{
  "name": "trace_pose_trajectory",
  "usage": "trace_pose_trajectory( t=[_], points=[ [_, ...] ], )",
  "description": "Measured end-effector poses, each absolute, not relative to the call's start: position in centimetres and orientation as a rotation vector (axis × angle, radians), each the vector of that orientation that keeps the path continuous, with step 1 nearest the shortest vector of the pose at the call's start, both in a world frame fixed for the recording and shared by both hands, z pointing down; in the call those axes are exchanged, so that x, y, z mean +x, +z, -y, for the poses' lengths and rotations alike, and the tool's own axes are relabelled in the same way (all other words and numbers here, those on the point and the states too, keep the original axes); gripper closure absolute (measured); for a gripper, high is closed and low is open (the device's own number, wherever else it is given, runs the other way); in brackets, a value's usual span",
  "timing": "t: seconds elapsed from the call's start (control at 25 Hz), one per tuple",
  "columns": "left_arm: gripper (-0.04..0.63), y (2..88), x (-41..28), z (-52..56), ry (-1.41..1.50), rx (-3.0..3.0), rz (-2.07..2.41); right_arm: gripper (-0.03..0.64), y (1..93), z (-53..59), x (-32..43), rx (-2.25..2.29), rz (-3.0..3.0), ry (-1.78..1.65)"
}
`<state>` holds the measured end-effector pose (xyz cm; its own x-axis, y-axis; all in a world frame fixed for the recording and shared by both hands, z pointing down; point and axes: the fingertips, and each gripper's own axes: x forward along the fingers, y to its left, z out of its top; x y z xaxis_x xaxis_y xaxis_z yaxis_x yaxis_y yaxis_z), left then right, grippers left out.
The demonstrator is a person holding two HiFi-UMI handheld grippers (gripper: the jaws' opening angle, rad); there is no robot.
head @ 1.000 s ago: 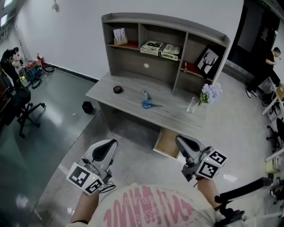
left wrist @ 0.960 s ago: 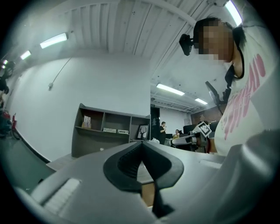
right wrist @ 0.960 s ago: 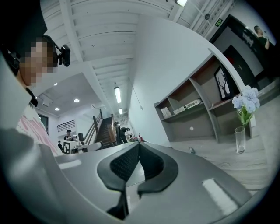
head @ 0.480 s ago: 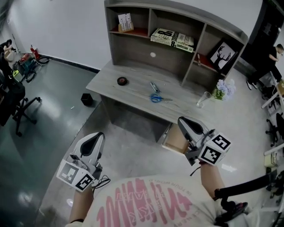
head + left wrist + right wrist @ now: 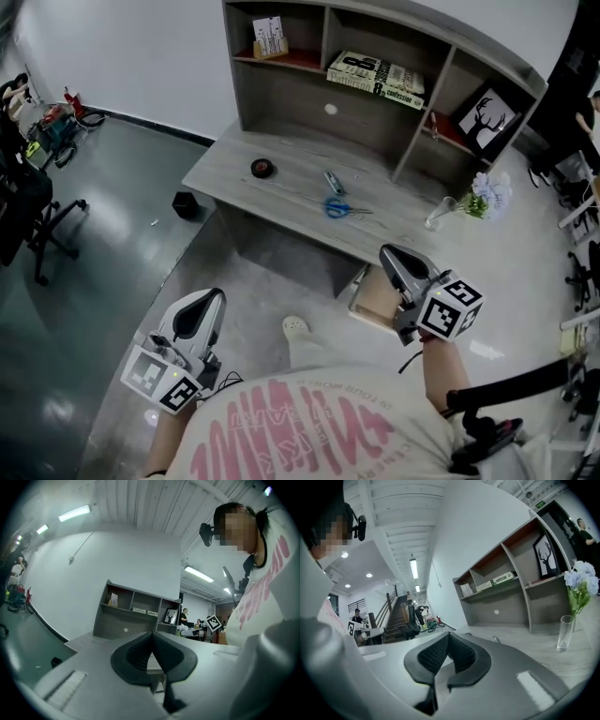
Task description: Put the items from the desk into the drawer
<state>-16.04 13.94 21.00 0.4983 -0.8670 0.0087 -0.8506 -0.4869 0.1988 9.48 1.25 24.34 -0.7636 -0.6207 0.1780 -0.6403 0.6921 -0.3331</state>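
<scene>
On the grey desk (image 5: pixel 223 180) lie blue-handled scissors (image 5: pixel 342 209), a dark disc (image 5: pixel 262 169).

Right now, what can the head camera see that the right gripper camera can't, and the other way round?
Only the head view shows the open drawer under the desk, the blue scissors and a shoe on the floor. Only the right gripper view shows a staircase and ceiling lights. Both show the books on the shelf, the deer picture, the glass vase with flowers, and the right gripper, its jaws together with nothing between them.
</scene>
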Motion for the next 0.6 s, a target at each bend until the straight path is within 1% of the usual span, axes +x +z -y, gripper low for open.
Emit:
trace_pose_trajectory(
  t=[0.28, 0.4, 0.6],
  points=[
    [0.575, 21.1, -19.2, -11.3, -0.153, 2.497, 1.581, 0.611, 28.3, 3.6, 8.6, 1.051, 2.764, 0.621],
    [0.575, 21.8, -20.7, -8.9, -0.18, 2.431, 1.614, 0.611, 29.6, 6.4, 7.3, 1.037, 2.747, 0.651],
    [0.575, 22.5, -21.1, -3.7, -0.122, 2.436, 1.586, 0.611, 32.5, 11.2, 5.8, 1.012, 2.682, 0.669]
  ],
)
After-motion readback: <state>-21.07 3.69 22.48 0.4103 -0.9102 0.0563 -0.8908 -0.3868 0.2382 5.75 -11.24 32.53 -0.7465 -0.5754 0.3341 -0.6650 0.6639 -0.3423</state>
